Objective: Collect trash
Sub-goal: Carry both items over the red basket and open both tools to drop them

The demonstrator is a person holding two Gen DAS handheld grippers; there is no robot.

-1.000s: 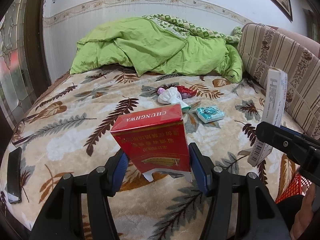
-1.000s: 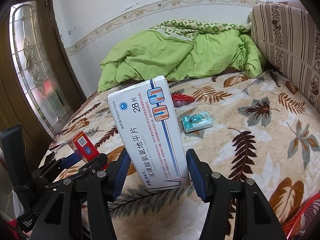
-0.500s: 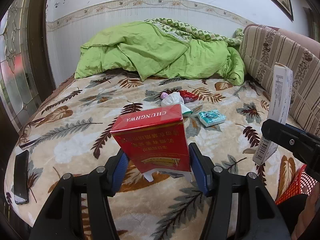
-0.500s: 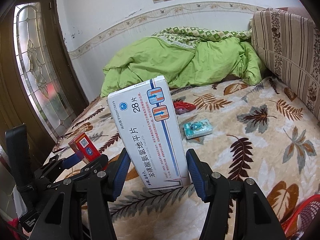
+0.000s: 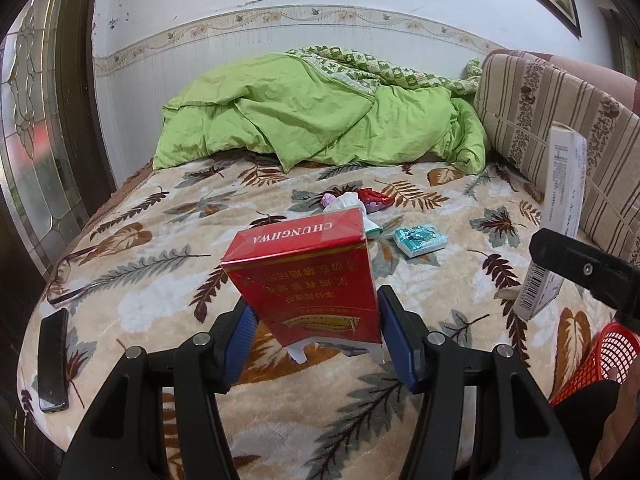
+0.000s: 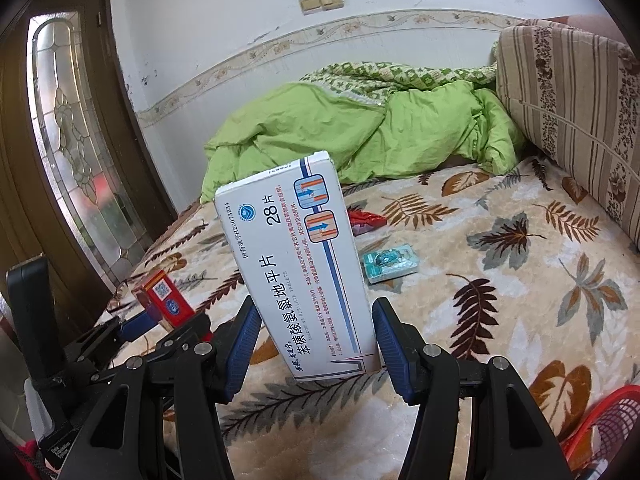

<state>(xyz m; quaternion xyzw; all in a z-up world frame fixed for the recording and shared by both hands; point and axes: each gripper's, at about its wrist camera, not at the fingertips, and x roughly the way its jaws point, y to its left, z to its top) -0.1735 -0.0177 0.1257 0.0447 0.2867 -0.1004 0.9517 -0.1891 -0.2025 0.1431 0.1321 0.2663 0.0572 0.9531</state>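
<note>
My left gripper (image 5: 316,332) is shut on a red cigarette pack (image 5: 308,276), held above the bed. My right gripper (image 6: 314,340) is shut on a white medicine box (image 6: 296,264) with blue print; that box (image 5: 560,216) also shows at the right of the left wrist view. On the leaf-patterned blanket (image 5: 160,280) further back lie a teal packet (image 5: 420,238), a red wrapper (image 5: 374,198) and a crumpled white tissue (image 5: 348,204). In the right wrist view the teal packet (image 6: 390,263) and the red wrapper (image 6: 366,220) lie behind the box. The left gripper with its red pack (image 6: 162,300) is at the lower left there.
A red mesh basket (image 5: 600,360) sits at the bed's near right edge, also the basket (image 6: 604,428) in the right wrist view. A green quilt (image 5: 312,120) is heaped at the back, a striped cushion (image 5: 560,120) at the right. A black phone (image 5: 52,360) and glasses (image 5: 68,280) lie at the left.
Both views have tilted upward a little, showing more wall above the bed. Both grippers keep their hold on the pack and the box.
</note>
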